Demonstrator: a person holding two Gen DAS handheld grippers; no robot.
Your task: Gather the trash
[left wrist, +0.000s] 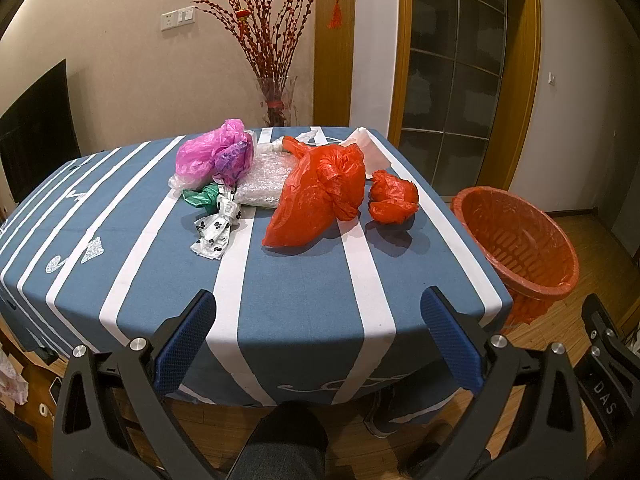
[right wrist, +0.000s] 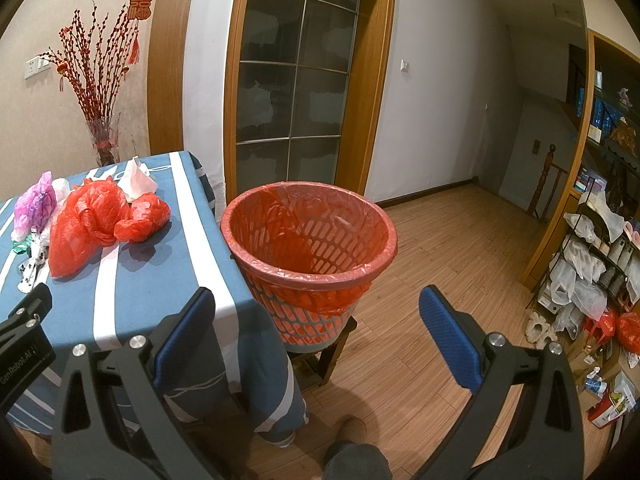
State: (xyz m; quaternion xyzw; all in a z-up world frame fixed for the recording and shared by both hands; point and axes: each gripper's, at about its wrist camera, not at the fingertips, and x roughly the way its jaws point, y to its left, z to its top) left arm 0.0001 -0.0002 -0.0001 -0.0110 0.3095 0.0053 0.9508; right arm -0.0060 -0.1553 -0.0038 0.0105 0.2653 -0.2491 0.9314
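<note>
Both sets of jaws spread wide, holding nothing: left gripper (left wrist: pixel 318 316) low over near counter (left wrist: pixel 304 280) edge, right gripper (right wrist: pixel 316 320) aimed at lined red bin (right wrist: pixel 310 236) just beside counter corner. Trash clustered mid-counter, well ahead of left gripper: big red bag (left wrist: pixel 320 196), small red wad (left wrist: pixel 393 198) beside it, pink bag (left wrist: pixel 214 152), bubble wrap (left wrist: pixel 266 182), spotted white bag (left wrist: pixel 218 226), green scrap (left wrist: pixel 200 196), white tissue (left wrist: pixel 370 148) at back. Nothing binned yet, probably. Risks: thin film slipping from pads; bags overlapping, so one pull likely to drag neighbours off counter; bin on small stool, a knock could tip it.
</note>
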